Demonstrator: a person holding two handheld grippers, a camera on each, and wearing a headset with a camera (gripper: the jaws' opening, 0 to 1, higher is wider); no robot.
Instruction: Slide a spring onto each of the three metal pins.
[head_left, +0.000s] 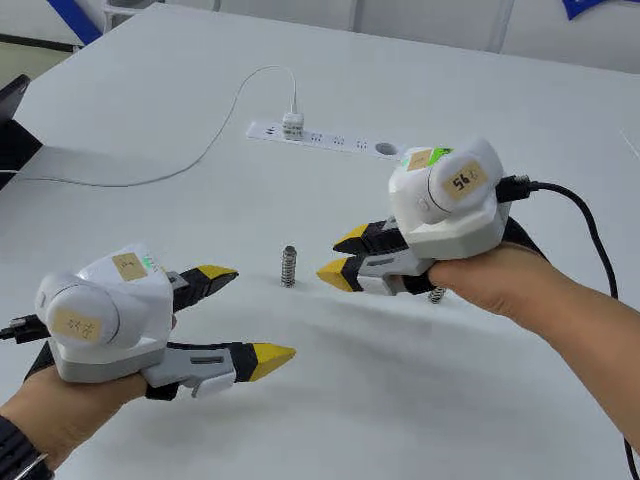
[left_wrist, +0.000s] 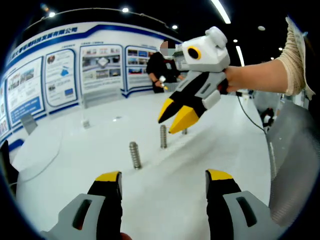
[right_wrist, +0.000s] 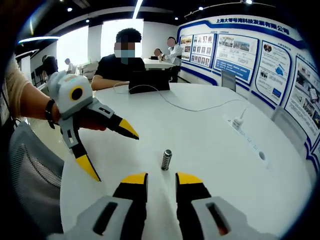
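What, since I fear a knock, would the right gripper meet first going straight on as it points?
Most likely the spring-covered pin standing straight ahead of the right gripper; depth is unclear.

The pin (head_left: 289, 265) with a spring on it stands on the table (head_left: 420, 400) dead ahead of the right gripper (head_left: 337, 255), just off its tips. The left gripper (head_left: 262, 312) faces it from the other side, further back. A second pin (left_wrist: 163, 136) sits behind the first from the left gripper, and the power strip (head_left: 320, 138) lies well off to the right gripper's right.
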